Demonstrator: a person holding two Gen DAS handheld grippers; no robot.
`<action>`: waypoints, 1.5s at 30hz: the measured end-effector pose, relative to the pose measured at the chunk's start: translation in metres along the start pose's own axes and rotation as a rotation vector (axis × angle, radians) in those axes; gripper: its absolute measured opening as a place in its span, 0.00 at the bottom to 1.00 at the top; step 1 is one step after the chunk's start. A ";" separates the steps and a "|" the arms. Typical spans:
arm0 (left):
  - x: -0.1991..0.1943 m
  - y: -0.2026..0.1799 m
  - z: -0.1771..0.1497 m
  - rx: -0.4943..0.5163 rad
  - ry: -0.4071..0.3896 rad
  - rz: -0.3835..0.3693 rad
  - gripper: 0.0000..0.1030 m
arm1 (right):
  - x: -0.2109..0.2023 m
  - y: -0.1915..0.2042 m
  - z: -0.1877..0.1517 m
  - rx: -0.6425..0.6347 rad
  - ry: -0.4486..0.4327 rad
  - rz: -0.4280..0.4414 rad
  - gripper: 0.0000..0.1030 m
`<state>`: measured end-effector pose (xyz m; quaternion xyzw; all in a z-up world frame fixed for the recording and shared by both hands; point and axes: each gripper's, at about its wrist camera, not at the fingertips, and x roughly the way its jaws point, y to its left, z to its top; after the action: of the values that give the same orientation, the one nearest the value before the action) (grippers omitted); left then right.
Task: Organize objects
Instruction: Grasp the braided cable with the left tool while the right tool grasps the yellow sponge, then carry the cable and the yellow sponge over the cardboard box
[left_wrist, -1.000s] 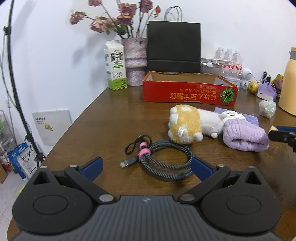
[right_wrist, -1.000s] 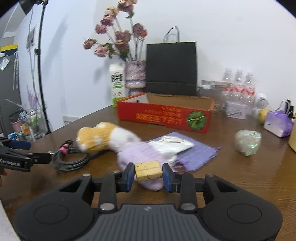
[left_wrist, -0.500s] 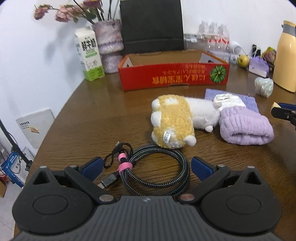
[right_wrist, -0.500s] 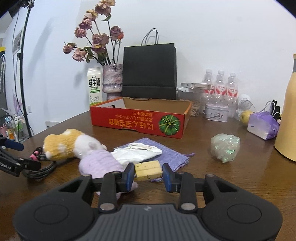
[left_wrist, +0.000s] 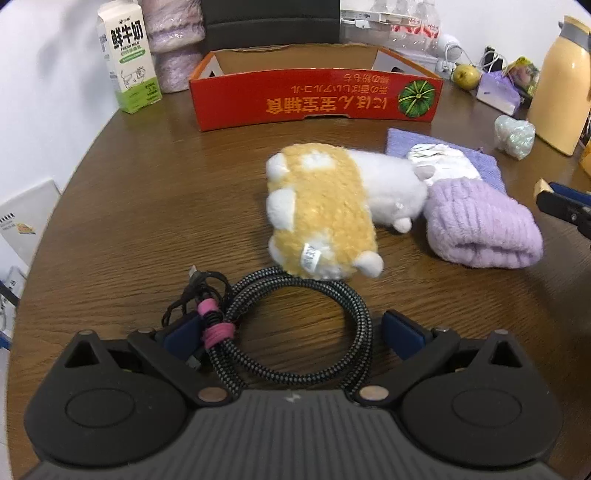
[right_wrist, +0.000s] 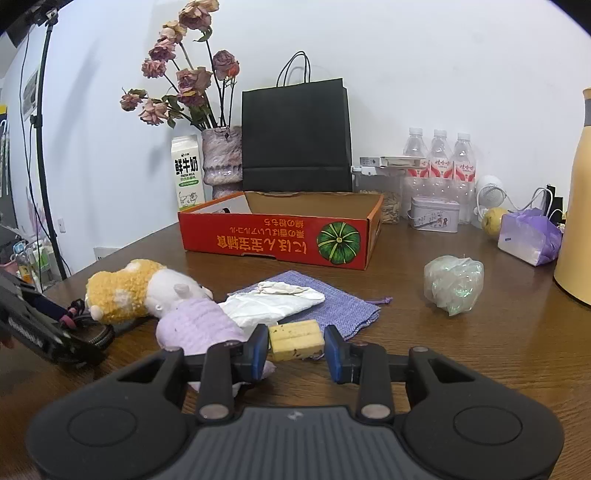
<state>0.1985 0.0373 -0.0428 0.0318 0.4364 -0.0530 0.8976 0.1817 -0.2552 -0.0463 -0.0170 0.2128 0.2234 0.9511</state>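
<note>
Left tool (left_wrist: 291, 334) straddles the coiled cable (left_wrist: 295, 332), jaws spread clear of it.

Black paper bag (right_wrist: 296, 134), flower vase (right_wrist: 221, 160), water bottles (right_wrist: 439, 155)

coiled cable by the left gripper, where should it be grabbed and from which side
Probably at the pink tie, where the braided cable strands are bundled. Elsewhere the coil lies flat on the table as an open ring. Come from above with the left gripper, already open astride the coil.
</note>
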 end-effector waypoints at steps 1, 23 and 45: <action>0.000 0.000 -0.001 -0.005 -0.009 0.003 1.00 | 0.000 0.000 0.000 -0.001 -0.001 0.000 0.31; -0.085 -0.009 -0.049 -0.204 -0.378 0.153 0.90 | -0.004 0.011 0.001 -0.027 -0.015 0.054 0.31; -0.091 -0.025 0.010 -0.158 -0.532 0.137 0.91 | 0.000 0.066 0.062 -0.125 -0.111 0.082 0.31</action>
<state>0.1478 0.0177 0.0349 -0.0239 0.1850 0.0356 0.9818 0.1782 -0.1877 0.0142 -0.0550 0.1461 0.2756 0.9485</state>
